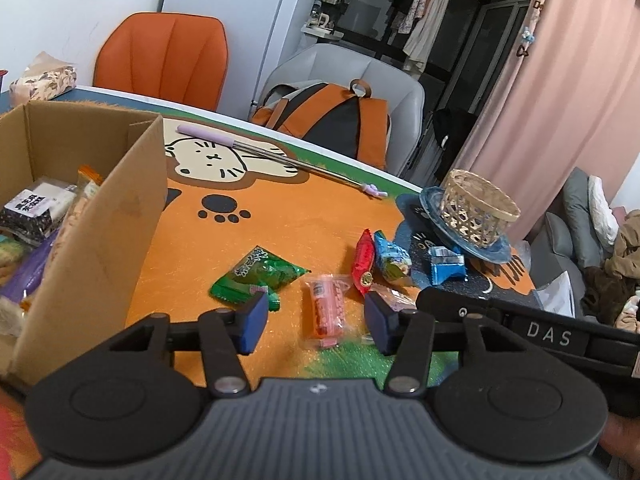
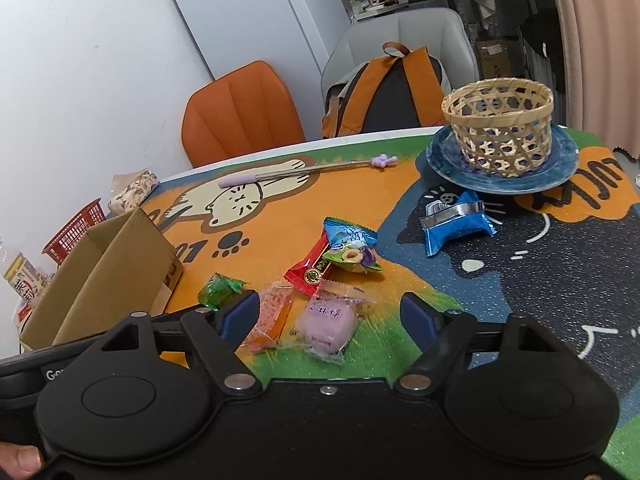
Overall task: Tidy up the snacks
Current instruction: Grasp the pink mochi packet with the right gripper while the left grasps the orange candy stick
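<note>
- A cluttered living room: the worktop (image 2: pixel 560 288) wears a cartoon cat mat, loose snacks at its middle.
- My left claw (image 1: pixel 316 322) hangs half-spread, empty, over the orange wafer packet (image 1: pixel 326 312); cardboard box (image 1: pixel 100 220) at nine o'clock.
- My right claw (image 2: pixel 330 318) hangs wider, empty, over the purple pastry packet (image 2: pixel 330 326); wicker basket (image 2: pixel 498 128) at one o'clock.
- I judge this the pickup step: next, lower and close squarely.

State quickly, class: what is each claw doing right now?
Left claw: open, holding nothing, pink snack between its fingers.
Right claw: open, holding nothing, purple snack between its fingers.
</note>
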Available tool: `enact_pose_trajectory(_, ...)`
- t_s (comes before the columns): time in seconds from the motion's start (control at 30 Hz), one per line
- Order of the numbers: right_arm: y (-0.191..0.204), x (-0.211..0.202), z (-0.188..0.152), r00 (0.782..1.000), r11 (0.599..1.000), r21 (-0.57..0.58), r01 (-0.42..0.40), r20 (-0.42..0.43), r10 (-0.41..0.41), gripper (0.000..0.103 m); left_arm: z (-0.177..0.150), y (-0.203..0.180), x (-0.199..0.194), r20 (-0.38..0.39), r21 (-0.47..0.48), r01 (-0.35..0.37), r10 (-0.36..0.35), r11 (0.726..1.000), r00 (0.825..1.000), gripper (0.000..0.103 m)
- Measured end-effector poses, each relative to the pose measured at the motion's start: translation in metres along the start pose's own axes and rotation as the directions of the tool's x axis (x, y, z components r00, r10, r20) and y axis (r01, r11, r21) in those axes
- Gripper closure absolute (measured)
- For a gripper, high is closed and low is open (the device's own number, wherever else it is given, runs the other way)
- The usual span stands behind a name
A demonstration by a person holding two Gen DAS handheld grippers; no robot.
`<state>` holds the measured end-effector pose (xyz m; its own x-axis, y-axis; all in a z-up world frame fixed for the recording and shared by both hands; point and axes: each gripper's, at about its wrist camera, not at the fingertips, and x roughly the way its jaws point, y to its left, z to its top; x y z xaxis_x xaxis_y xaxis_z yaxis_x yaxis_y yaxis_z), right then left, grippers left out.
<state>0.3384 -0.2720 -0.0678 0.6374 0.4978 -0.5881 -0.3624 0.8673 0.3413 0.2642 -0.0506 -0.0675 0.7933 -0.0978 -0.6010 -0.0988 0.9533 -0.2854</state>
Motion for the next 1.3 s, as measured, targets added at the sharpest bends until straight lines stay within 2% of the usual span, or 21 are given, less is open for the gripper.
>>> enact_pose_trajectory(0.23,-0.003,0.021,-0.007,0.999,0.999,0.026,-0.029,-0.039,0.030,0.037,-0.001,0.006,0.011,-0.006,-0.013,-0.028,0.028,1.000,1.000,0.051)
enact_pose_trajectory(0.3,-0.002,0.027,-0.010,0.998,0.999,0.016,-0.031,-0.055,0.032,0.044,-0.002,0.008,0.014,-0.010,-0.011,-0.035,0.035,0.999,0.999,0.051)
enact_pose_trajectory(0.37,-0.002,0.033,-0.012,0.997,0.999,0.012,-0.034,-0.071,0.035,0.063,-0.003,0.008,0.016,-0.013,-0.014,-0.033,0.033,0.999,0.999,0.051)
enact_pose_trajectory(0.43,-0.004,0.033,-0.014,0.998,0.999,0.005,-0.033,-0.057,0.034,0.069,-0.003,0.008,0.018,-0.010,-0.018,-0.027,0.027,0.999,1.000,0.051)
enact_pose_trajectory(0.53,-0.009,0.030,-0.014,0.998,0.999,0.026,-0.046,-0.052,0.047,0.071,-0.005,0.005,0.022,-0.004,-0.012,-0.033,0.033,0.999,0.999,0.051)
enact_pose_trajectory(0.77,-0.019,0.018,-0.012,0.999,0.999,0.036,-0.003,-0.039,0.004,0.074,-0.013,-0.007,0.034,-0.023,0.002,-0.025,0.025,1.000,0.999,0.051)
enact_pose_trajectory(1.17,-0.025,0.014,-0.010,0.999,0.999,0.037,0.014,-0.044,-0.012,0.072,-0.021,-0.019,0.049,-0.022,0.038,-0.050,0.051,0.998,0.998,0.052)
enact_pose_trajectory(1.2,-0.025,0.014,-0.010,0.999,0.999,0.035,0.017,-0.040,-0.015,0.072,-0.021,-0.019,0.049,-0.022,0.035,-0.053,0.054,0.998,0.998,0.057)
enact_pose_trajectory(1.23,-0.025,0.013,-0.010,0.999,0.999,0.033,0.021,-0.036,-0.019,0.070,-0.020,-0.019,0.049,-0.023,0.037,-0.053,0.054,0.998,0.998,0.068)
enact_pose_trajectory(1.27,-0.025,0.013,-0.010,0.999,0.999,0.032,0.026,-0.033,-0.025,0.068,-0.020,-0.018,0.050,-0.027,0.039,-0.045,0.046,0.998,0.999,0.072)
enact_pose_trajectory(1.3,-0.025,0.013,-0.010,0.999,0.999,0.032,0.032,-0.029,-0.031,0.066,-0.020,-0.018,0.050,-0.027,0.040,-0.039,0.040,0.998,0.999,0.073)
